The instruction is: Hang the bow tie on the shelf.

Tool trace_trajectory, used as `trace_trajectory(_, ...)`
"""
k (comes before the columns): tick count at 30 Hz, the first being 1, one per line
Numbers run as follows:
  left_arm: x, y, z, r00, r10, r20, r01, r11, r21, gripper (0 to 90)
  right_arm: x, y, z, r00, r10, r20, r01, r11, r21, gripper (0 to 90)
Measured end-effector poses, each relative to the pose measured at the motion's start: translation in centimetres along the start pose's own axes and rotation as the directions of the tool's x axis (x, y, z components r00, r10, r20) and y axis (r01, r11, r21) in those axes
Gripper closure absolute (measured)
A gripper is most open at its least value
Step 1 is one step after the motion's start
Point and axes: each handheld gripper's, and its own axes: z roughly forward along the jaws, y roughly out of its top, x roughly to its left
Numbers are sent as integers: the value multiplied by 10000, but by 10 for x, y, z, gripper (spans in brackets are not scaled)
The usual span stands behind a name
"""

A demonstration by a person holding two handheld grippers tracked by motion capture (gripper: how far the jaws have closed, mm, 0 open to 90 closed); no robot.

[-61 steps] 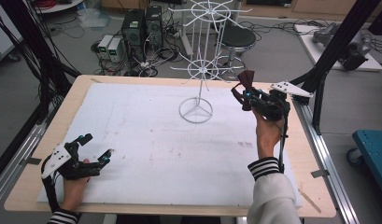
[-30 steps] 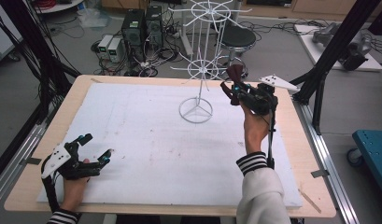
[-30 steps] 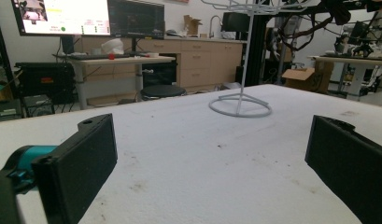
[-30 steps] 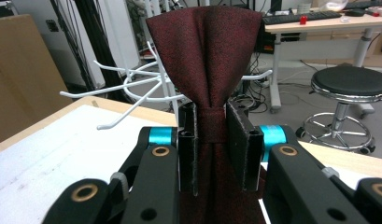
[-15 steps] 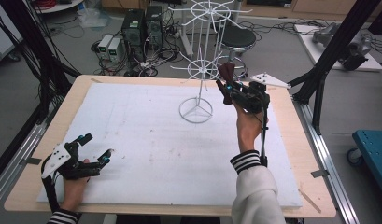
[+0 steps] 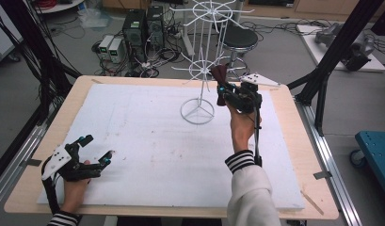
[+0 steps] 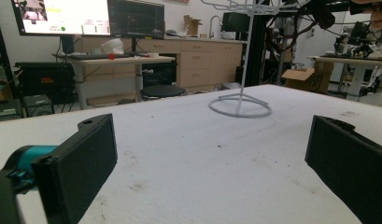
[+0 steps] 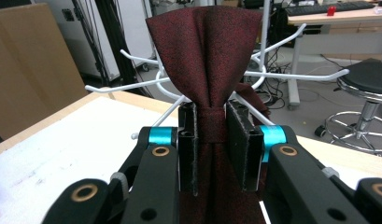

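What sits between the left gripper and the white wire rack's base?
Nothing: in the left gripper view, bare white board runs from the open left gripper to the rack's ring base. The high view agrees.

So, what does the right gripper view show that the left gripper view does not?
The right gripper view alone shows a dark red bow tie pinched at its knot by the right claw, with the rack's lower hooks just behind it. The left gripper view alone shows the open left claw low over the white table cover, the rack's ring base and wall monitors. Both show the white wire rack and a black stool.
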Motion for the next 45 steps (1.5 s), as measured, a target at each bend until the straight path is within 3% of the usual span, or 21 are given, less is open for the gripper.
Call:
trace_trajectory(9,0,0,0,10000,-8,7,8,10000,-2,26,1,0,3,9997,-98,-230,100,9999,92,729)
trace_trajectory(12,0,0,0,10000,-17,4,17,10000,-3,26,3,0,2,9987,-517,-10,517,9987,-24,537)
trace_trajectory(14,0,0,0,10000,-6,1,6,10000,-4,26,3,1,1,9986,-523,88,525,9984,-231,388)
trace_trajectory(20,0,0,0,10000,-55,-8,55,10000,0,26,5,3,-2,9951,-985,-5,982,9926,-719,24)
trace_trajectory(30,0,0,0,10000,-51,3,51,10000,13,26,15,8,-17,9782,-2001,-558,1925,9741,-1185,5)
trace_trajectory(33,0,0,0,10000,-12,6,12,10000,8,26,12,5,-32,9785,-1950,-665,1833,9714,-1507,5)
trace_trajectory(36,0,0,0,10000,-6,-4,6,10000,-11,26,9,-8,-50,9776,-1980,-707,1828,9667,-1789,6)
trace_trajectory(41,0,0,0,10000,-22,-16,22,10000,4,26,1,-57,-82,9773,-2002,-691,1821,9609,-2086,6)
trace_trajectory(42,0,0,0,10000,-54,-10,54,10000,-40,26,0,-67,-87,9796,-1915,-608,1780,9675,-1797,6)
trace_trajectory(44,0,0,-1,10000,-5,-8,5,10000,-53,26,-4,-93,-94,9784,-1932,-731,1761,9650,-1943,6)
trace_trajectory(45,0,0,0,10000,-7,-16,7,10000,-63,26,-6,-104,-96,9801,-1866,-682,1725,9695,-1740,6)
